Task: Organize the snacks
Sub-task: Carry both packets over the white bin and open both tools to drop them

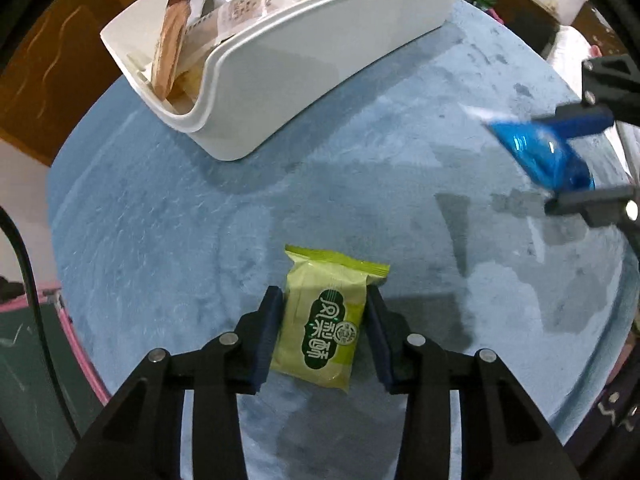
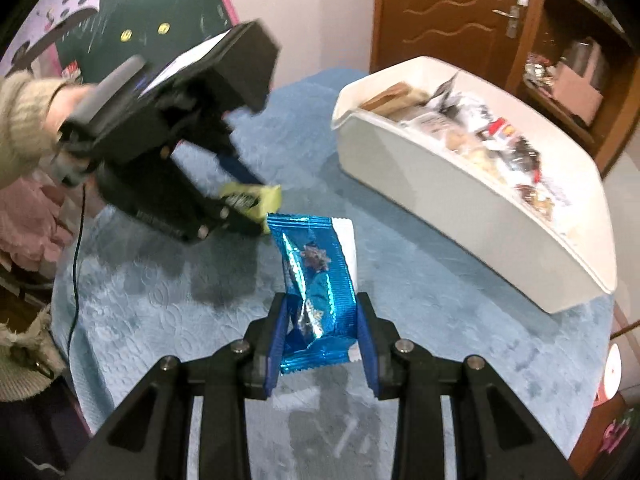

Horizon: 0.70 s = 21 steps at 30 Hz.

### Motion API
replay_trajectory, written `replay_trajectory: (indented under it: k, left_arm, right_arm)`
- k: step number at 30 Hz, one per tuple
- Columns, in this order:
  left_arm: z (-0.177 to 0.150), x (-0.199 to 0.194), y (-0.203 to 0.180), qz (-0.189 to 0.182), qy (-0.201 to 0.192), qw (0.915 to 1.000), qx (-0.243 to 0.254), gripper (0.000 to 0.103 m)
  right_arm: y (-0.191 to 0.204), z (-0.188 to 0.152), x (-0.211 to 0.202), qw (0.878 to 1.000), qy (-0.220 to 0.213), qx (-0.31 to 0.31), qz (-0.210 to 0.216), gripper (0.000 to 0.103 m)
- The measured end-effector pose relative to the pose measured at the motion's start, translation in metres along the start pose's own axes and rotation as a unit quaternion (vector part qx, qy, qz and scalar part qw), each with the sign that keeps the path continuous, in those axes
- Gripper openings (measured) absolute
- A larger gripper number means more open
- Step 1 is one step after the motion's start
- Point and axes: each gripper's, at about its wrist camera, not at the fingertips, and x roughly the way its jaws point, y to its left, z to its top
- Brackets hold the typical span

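Left wrist view: my left gripper (image 1: 325, 320) clamps a green pineapple-cake packet (image 1: 328, 316) near the white bin (image 1: 320, 60). My right gripper (image 2: 322, 340) pinches a crinkled blue foil packet (image 2: 316, 288), lifted above open blue cloth (image 2: 440, 300) beside that bin.

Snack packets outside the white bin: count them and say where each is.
2. The green packet sits between the left gripper fingers; the blue packet is in the right gripper.

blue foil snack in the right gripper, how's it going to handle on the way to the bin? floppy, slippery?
Probably floppy: the blue foil snack creases and buckles between the right gripper pads. Its glossy wrapper looks slick, so it may slip if the grip loosens. It stands well above the pads without drooping, so it is likely light.
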Motion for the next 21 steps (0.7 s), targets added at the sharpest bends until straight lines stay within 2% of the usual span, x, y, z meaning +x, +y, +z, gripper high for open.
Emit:
replay_trajectory:
  k: [5, 8, 12, 16, 21]
  left_arm:
    - [0.015, -0.034, -0.025, -0.003, -0.027, 0.9995, -0.016, 0.039]
    - [0.027, -0.064, -0.031, -0.004, -0.059, 0.9978, -0.031, 0.039]
    - [0.062, -0.099, -0.038, 0.007, -0.116, 0.9918, -0.054, 0.039]
    - [0.107, -0.129, -0.02, 0.034, -0.177, 0.9779, -0.105, 0.039]
    - [0.15, -0.141, 0.021, 0.041, -0.212, 0.9595, -0.181, 0.039]
  right_arm:
    - [-0.012, -0.002, -0.024, 0.999, -0.026, 0.027, -0.018, 0.033]
    - [-0.029, 0.002, -0.041, 0.997, -0.049, 0.056, -0.034, 0.033]
    - [-0.063, 0.013, -0.074, 0.987, -0.098, 0.117, -0.053, 0.033]
    - [-0.096, 0.03, -0.102, 0.972, -0.148, 0.171, -0.067, 0.033]
    - [-0.139, 0.064, -0.113, 0.949, -0.173, 0.243, -0.101, 0.033]
